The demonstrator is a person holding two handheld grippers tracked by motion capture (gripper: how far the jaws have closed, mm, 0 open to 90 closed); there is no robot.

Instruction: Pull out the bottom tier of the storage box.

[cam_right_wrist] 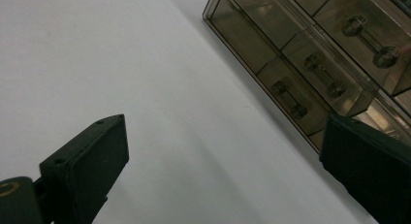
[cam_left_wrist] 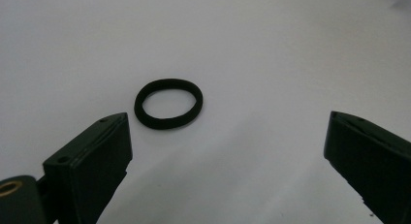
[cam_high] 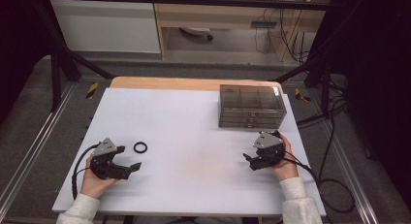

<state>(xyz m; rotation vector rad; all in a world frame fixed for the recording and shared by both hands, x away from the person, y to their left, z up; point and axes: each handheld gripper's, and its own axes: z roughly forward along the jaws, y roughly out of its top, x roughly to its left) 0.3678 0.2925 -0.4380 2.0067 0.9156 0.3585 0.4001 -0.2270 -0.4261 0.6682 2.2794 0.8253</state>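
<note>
A small black elastic ring [cam_high: 134, 147] lies flat on the white table cover [cam_high: 194, 136], left of centre. My left gripper [cam_high: 128, 157] rests just short of it, jaws wide open and empty. In the left gripper view the ring [cam_left_wrist: 165, 123] sits ahead of the gripper [cam_left_wrist: 228, 136], nearer the left jaw and outside the gap. A smoky transparent drawer box [cam_high: 250, 106] stands at the back right. My right gripper [cam_high: 249, 162] is held in front of it, open and empty. The right gripper view has the box [cam_right_wrist: 310, 44] at upper right of the gripper [cam_right_wrist: 223, 136], showing small knobbed drawer fronts.
The white cover spans wide bare room between the two hands. A strip of wooden tabletop [cam_high: 194, 82] shows along the far edge. Cables [cam_high: 334, 151] trail off the table's right side, and dark frame bars [cam_high: 58, 44] stand around the table.
</note>
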